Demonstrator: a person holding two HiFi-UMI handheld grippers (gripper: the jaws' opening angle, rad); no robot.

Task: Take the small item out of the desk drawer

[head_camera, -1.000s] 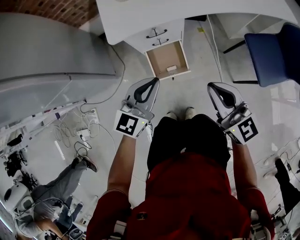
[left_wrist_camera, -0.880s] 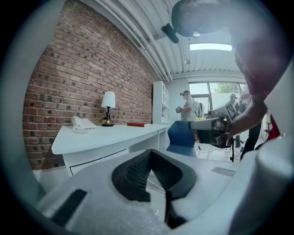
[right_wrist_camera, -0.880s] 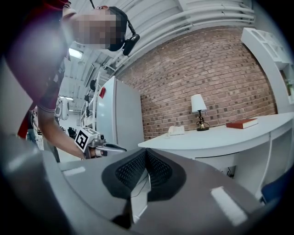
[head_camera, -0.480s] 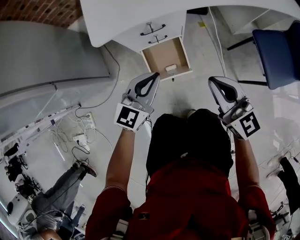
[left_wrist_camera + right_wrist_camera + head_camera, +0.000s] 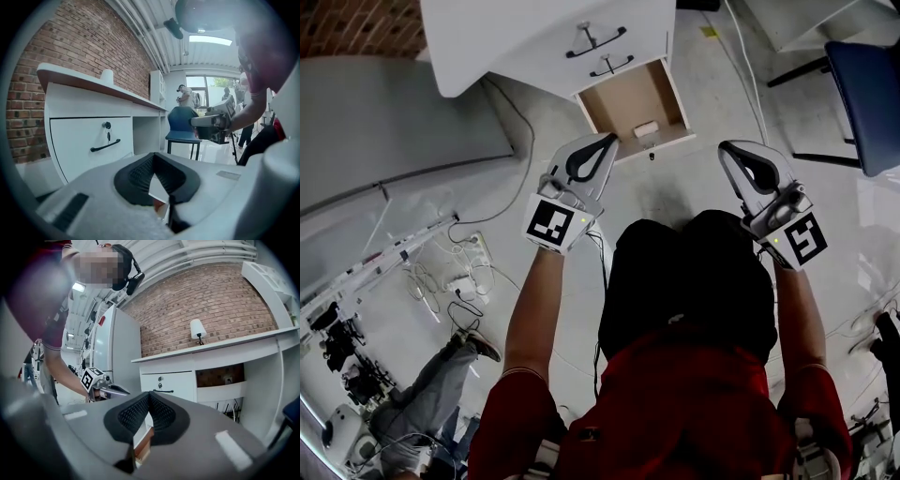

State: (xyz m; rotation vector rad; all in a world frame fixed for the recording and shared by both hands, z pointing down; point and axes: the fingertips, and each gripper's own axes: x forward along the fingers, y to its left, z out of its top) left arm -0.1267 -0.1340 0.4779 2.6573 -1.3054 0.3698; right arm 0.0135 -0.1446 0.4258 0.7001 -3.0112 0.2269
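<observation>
The white counter [image 5: 534, 37] has its bottom drawer [image 5: 623, 101] pulled open over the pale floor [image 5: 675, 187]; a small white item [image 5: 646, 128] lies inside

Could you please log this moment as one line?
drawer: open | small item: in drawer, untouched | left claw: shut, empty | right claw: shut, empty

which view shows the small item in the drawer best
Head view: it looks down into the open drawer, where the small pale item lies near the front. Both gripper views show only a sliver of drawer, no item.
</observation>
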